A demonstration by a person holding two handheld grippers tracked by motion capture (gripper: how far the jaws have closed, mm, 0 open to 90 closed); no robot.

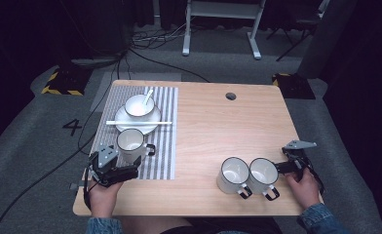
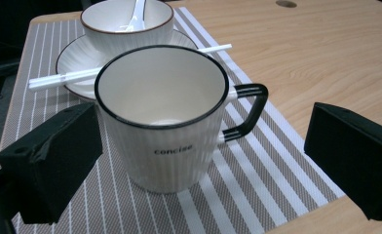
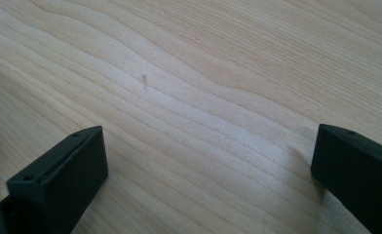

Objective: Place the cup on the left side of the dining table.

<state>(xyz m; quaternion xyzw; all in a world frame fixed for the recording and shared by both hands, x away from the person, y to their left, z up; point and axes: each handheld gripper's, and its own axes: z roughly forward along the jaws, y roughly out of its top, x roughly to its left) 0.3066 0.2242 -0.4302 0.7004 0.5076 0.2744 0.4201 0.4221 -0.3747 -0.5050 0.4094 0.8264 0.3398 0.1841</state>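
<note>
Place setting half laid: one mug stands on the striped mat left of centre, your left tongs open beside it, ungripped; two mugs wait lower right on the surface, right tongs open, empty.

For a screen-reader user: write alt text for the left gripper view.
A white ribbed mug with a black rim and handle stands upright and empty on a striped placemat, between the open left gripper's two black fingers. Behind it, white chopsticks lie across a plate holding a bowl with a spoon.
</note>
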